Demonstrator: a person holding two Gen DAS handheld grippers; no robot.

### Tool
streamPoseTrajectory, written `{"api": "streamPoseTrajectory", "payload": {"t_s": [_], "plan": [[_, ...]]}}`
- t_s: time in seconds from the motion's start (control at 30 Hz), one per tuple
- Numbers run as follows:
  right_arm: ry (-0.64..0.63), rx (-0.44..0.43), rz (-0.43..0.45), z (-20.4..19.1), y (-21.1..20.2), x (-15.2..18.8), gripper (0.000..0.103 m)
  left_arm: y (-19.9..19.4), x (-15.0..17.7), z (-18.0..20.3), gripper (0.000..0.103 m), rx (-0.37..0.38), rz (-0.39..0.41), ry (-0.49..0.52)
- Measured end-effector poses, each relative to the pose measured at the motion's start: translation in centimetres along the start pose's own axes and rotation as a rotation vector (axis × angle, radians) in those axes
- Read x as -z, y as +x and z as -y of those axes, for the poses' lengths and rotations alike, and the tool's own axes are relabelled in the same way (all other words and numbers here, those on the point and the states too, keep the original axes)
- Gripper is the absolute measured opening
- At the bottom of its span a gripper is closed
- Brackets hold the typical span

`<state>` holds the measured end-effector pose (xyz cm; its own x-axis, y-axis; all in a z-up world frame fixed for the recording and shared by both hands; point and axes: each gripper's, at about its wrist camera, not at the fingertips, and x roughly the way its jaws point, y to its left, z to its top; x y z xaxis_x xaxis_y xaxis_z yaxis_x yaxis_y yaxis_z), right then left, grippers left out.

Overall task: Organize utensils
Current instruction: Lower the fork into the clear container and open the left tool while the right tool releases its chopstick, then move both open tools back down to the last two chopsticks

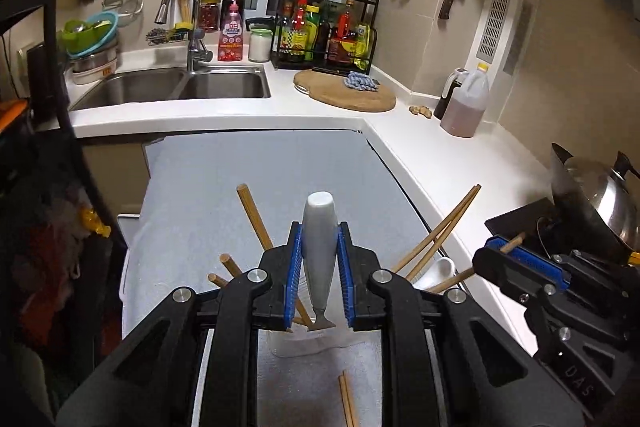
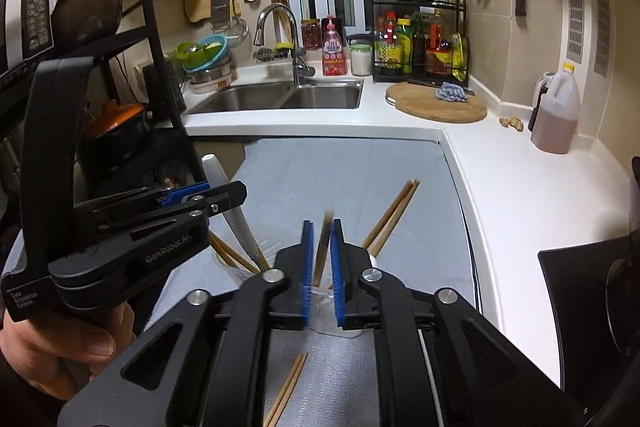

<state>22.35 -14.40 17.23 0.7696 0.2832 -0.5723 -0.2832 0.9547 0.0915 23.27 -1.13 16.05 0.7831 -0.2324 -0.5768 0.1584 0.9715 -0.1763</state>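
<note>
Left tool (image 1: 319, 267): is pinching a white handle (image 1: 319, 247) near its middle, long axis running up the frame, tip dipping toward the clear cup (image 1: 296, 343) at lower centre.
Cup: is standing on the desk (image 1: 240, 167) right under both tools, chopsticks (image 1: 440, 231) fanning out of it left and right.
Right tool (image 2: 320, 263): is pinching one chopstick (image 2: 323, 247), blurred, upright, low end over the cup mouth.
Spare pair (image 2: 288, 391): is lying flat on the desk at the bottom edge, nearer the right tool.
Key relation: the cup is lying straight below each held piece, so both likely need lowering along their long axes.
</note>
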Motion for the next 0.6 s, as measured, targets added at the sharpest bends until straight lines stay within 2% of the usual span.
{"api": "streamPoseTrajectory", "payload": {"t_s": [0.07, 0.1, 0.23, 0.37, 0.47, 0.6], "plan": [[0.008, 0.007, 0.005, 0.0, -0.2, 0.2, 0.029, -0.9, -0.2, -0.1, 0.032, -0.008, 0.022, 0.002], [0.008, 0.020, 0.019, 0.0, -0.7, 0.2, 0.034, -1.7, -0.4, -0.1, 0.032, -0.004, 0.039, 0.004], [-0.010, 0.056, 0.059, -0.2, -2.5, 0.0, 0.035, -4.9, -1.0, 0.2, 0.033, -0.022, 0.105, 0.026], [-0.019, 0.088, 0.117, -0.6, -5.4, 0.4, 0.035, -8.2, -0.2, 0.4, 0.033, -0.040, 0.158, 0.040], [-0.032, 0.110, 0.164, -0.9, -7.7, 1.5, 0.035, -10.9, 1.8, 0.5, 0.033, -0.063, 0.197, 0.052], [-0.027, 0.121, 0.214, -1.0, -10.7, 4.3, 0.037, -12.7, 5.3, 0.8, 0.033, -0.072, 0.210, 0.044]]}}
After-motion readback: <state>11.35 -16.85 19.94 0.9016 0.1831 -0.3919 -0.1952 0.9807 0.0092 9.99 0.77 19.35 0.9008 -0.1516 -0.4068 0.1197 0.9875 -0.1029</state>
